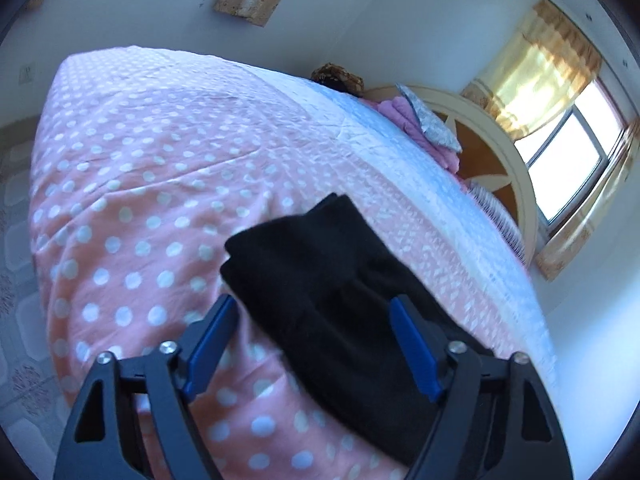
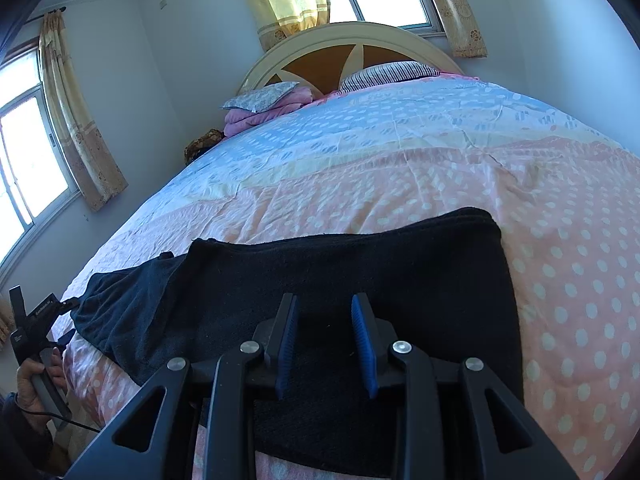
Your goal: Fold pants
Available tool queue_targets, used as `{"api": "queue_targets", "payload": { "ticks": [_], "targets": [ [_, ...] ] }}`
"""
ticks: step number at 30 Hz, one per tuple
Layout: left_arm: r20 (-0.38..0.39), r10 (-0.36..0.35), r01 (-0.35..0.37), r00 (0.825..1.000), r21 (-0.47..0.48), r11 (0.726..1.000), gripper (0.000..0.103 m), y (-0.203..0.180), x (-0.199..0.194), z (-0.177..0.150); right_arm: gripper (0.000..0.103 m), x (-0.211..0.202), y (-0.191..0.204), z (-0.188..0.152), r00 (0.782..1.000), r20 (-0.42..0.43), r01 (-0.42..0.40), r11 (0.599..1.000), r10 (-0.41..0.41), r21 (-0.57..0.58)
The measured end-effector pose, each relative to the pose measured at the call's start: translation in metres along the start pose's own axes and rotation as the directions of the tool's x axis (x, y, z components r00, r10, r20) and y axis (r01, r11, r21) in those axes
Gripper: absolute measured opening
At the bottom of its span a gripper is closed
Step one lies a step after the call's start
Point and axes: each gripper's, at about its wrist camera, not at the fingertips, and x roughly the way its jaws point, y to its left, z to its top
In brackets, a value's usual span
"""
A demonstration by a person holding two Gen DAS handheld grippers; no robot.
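In the left wrist view, the left gripper has its 2 blue fingers spread wide apart, and it holds nothing. The black pants lie folded on the pink bedspread with white dots, near the close edge of the bed. The pants run between the 2 fingers, and the right finger sits over the dark cloth, but I cannot tell if it touches. Farther off, the cover turns light blue. Past that are a pink blanket with a gray pillow on top, a round cream and brown headboard, and a window with yellow curtains. In the right wrist view, the right gripper has its 2 blue fingers a little way apart, a narrow gap, and nothing is in between them. It hangs over the pants, which stretch across the near part of the bed in a wide dark band. A loose part of the pants lies bunched at the left, close to the bed's edge. At the far left, the person's left hand holds the handle of the other tool. By the headboard are a striped pillow and the pink blanket.
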Motion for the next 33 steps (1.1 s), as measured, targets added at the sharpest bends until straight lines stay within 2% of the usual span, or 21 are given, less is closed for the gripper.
{"api": "queue_targets", "payload": {
  "ticks": [6, 12, 14, 15, 16, 17, 23, 26, 28, 30, 31, 32, 33],
  "targets": [
    [-0.045, -0.013, 0.012, 0.999, -0.026, 1.0, 0.077, -0.004, 0.007, -0.002, 0.031, 0.001, -0.001, 0.0, 1.0, -0.001, -0.003, 1.0, 0.003, 0.005],
    [-0.046, -0.01, 0.006, 0.999, -0.081, 0.997, 0.076, -0.004, 0.008, -0.002, 0.031, 0.001, 0.0, -0.001, 1.0, 0.0, -0.005, 1.0, 0.005, 0.01],
    [-0.031, 0.011, -0.015, 0.999, -0.12, 0.993, 0.058, 0.001, 0.009, 0.001, 0.031, 0.0, 0.0, -0.001, 1.0, 0.0, -0.005, 1.0, 0.005, 0.011],
    [-0.032, 0.012, -0.016, 0.999, -0.131, 0.991, 0.036, 0.003, 0.01, 0.003, 0.031, 0.0, -0.001, -0.001, 1.0, 0.0, -0.005, 1.0, 0.005, 0.011],
    [-0.045, 0.006, -0.012, 0.999, -0.131, 0.991, 0.022, 0.004, 0.014, 0.005, 0.031, 0.001, -0.001, -0.001, 1.0, 0.0, -0.005, 1.0, 0.005, 0.011],
    [-0.062, -0.007, -0.001, 0.998, -0.123, 0.992, 0.022, 0.006, 0.017, 0.006, 0.031, 0.001, 0.0, -0.001, 1.0, 0.0, -0.005, 1.0, 0.005, 0.012],
    [-0.047, 0.001, -0.003, 0.999, -0.027, 1.0, 0.017, -0.009, 0.012, 0.008, 0.031, 0.0, 0.0, -0.001, 1.0, -0.001, -0.004, 1.0, 0.004, 0.01],
    [-0.016, -0.032, 0.033, 0.999, 0.083, 0.996, 0.015, -0.036, 0.002, 0.013, 0.031, -0.002, -0.003, 0.0, 1.0, 0.002, -0.019, 0.999, 0.019, 0.035],
    [0.007, -0.096, 0.092, 0.995, 0.212, 0.973, 0.015, -0.069, -0.012, 0.012, 0.031, -0.009, -0.008, 0.002, 0.998, 0.034, -0.048, 0.995, 0.045, 0.082],
    [0.015, -0.167, 0.152, 0.986, 0.349, 0.925, 0.015, -0.105, -0.027, 0.001, 0.031, -0.015, -0.016, 0.005, 0.996, 0.065, -0.071, 0.991, 0.064, 0.116],
    [0.011, -0.203, 0.18, 0.979, 0.417, 0.891, 0.015, -0.124, -0.035, -0.007, 0.031, -0.015, -0.02, 0.006, 0.995, 0.068, -0.082, 0.987, 0.073, 0.135],
    [-0.006, -0.261, 0.23, 0.965, 0.497, 0.837, 0.015, -0.149, -0.045, -0.022, 0.031, -0.015, -0.023, 0.006, 0.994, 0.066, -0.091, 0.984, 0.082, 0.152],
    [-0.027, -0.305, 0.271, 0.952, 0.54, 0.797, 0.015, -0.166, -0.051, -0.034, 0.031, -0.015, -0.027, 0.007, 0.994, 0.063, -0.1, 0.979, 0.09, 0.175]
  ]
}}
